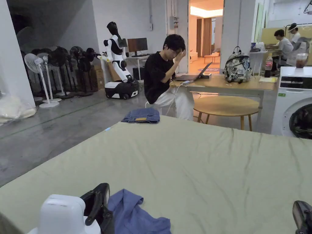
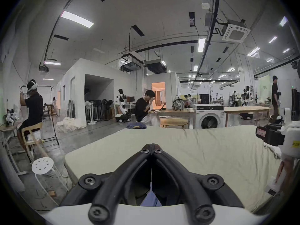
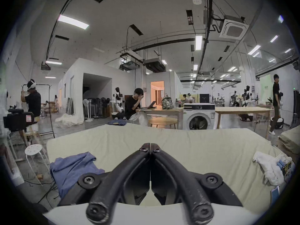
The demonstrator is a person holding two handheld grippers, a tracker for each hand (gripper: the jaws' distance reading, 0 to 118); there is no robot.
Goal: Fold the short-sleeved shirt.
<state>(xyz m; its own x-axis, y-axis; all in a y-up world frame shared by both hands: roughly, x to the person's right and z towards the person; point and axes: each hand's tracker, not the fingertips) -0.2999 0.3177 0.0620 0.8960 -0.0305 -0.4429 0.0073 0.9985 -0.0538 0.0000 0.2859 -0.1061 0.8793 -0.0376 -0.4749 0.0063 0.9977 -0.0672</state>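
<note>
A blue short-sleeved shirt (image 1: 137, 213) lies crumpled at the near left of the green-sheeted table (image 1: 198, 164). My left gripper (image 1: 102, 190) sits right beside it on its left, jaws shut and pointing away from me. In the left gripper view the jaw tips (image 2: 151, 146) meet with nothing between them, and blue shirt cloth (image 2: 151, 199) shows through the gap under the jaws. My right gripper (image 3: 150, 145) is shut and empty over bare sheet, with the shirt (image 3: 71, 170) off to its left. Its black jaw (image 1: 301, 213) peeks in at the near right corner.
Folded jeans (image 1: 141, 115) rest on the table's far edge. A white cloth with small packets (image 3: 269, 168) lies at the right edge. Beyond are a seated person (image 1: 164, 76) at a desk, a round wooden table (image 1: 225, 105), a washing machine (image 1: 294, 103) and a white stool (image 3: 33, 149).
</note>
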